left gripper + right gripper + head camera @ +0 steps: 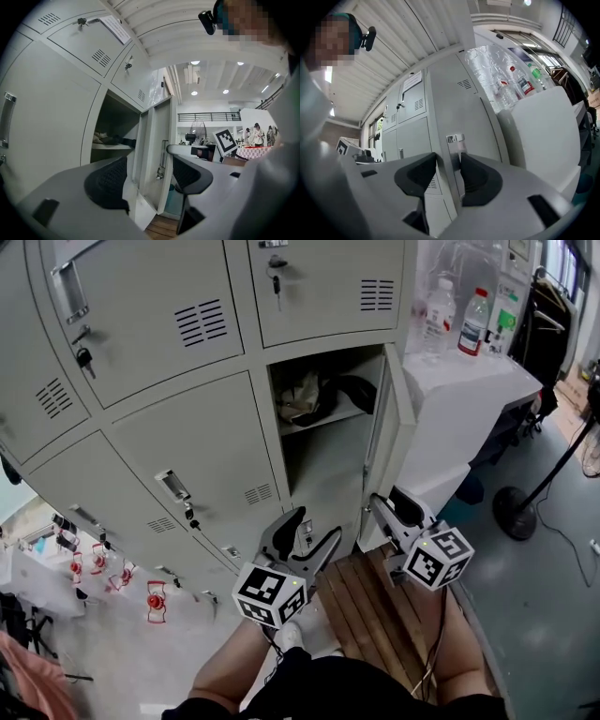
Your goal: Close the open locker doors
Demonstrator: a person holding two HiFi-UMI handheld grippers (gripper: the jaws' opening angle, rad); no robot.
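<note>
Your right tool (449,161) is pinched on the free edge of the open locker door (384,465), one pad on each face, just below the small handle plate (456,139). The door stands swung well out at the right edge of the locker bank (187,427), close beside the white cabinet (469,390) that carries the bottles (473,320). Your left tool (146,157) has its jaws spread wide with nothing between them, and it faces the open compartment (323,465), where dark items lie on the shelf (328,416). The neighbouring doors are shut.
</note>
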